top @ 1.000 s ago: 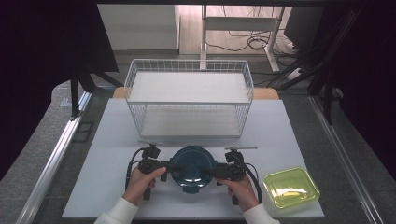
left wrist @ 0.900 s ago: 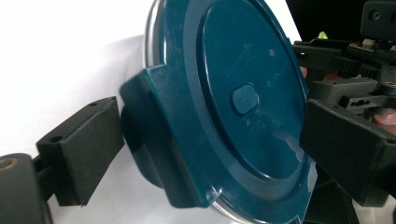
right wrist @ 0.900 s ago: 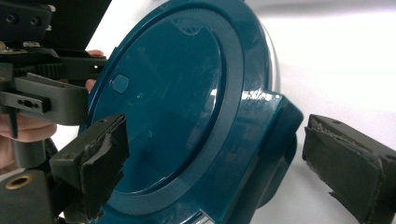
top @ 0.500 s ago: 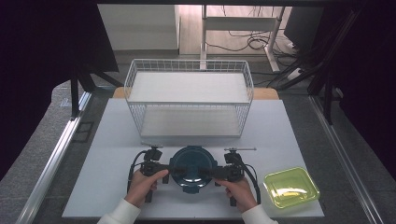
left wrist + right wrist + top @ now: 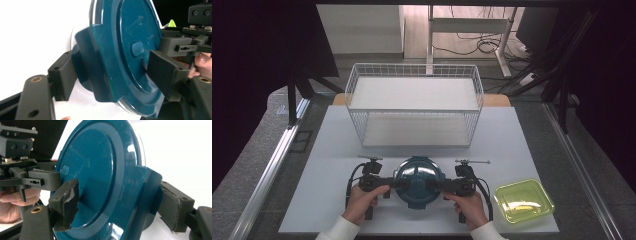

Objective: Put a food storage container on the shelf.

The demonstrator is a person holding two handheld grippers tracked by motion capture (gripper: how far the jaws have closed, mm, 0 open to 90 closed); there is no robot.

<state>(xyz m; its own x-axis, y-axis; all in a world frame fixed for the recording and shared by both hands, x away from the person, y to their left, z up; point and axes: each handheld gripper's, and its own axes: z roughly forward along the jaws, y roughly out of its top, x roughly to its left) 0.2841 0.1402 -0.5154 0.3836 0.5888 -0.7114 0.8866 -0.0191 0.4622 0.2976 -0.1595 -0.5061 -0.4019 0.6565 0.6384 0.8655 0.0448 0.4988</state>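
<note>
A round teal container with its lid on stands at the table's front middle. My left gripper reaches it from the left and my right gripper from the right. In the left gripper view my jaws straddle the container's side tab, one pad under it and one over the lid. The right gripper view shows the same at the opposite tab, with my jaws around it. Both pairs of jaws have just been closing on the tabs. The pads stand very near the plastic, with no firm press showing.
A white wire basket with two levels stands behind the container. A yellow-green shallow tray lies at the front right. The white table has free room at the left.
Both pairs of jaws have narrowed around the container's sides. The hands and the container keep their places.
</note>
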